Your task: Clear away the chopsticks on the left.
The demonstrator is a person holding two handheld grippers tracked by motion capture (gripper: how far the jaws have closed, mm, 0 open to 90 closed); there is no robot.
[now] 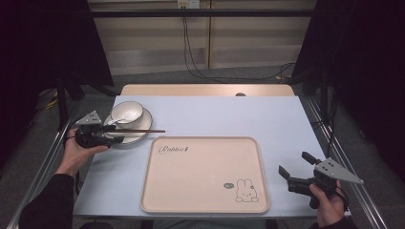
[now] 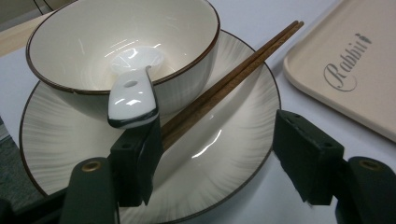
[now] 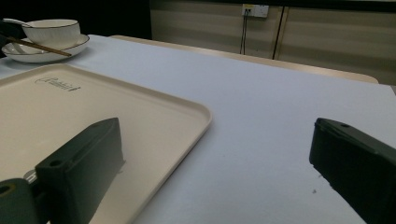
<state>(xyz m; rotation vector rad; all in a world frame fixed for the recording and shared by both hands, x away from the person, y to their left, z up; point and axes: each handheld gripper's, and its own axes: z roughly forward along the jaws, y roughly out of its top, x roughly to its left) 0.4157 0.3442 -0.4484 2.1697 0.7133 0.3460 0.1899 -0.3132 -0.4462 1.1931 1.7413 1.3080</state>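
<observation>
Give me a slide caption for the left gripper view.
Open left gripper straddling the plate rim, beside chopsticks, with a spoon resting in the bowl.

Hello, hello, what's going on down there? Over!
Left gripper open at the striped white plate, wooden chopsticks between its jaws. Right gripper open, idle beside the beige tray. White spoon handle crowds the left jaw.

High view overhead, facing forward; gripper views low; all share tray (image 1: 205, 174).
</observation>
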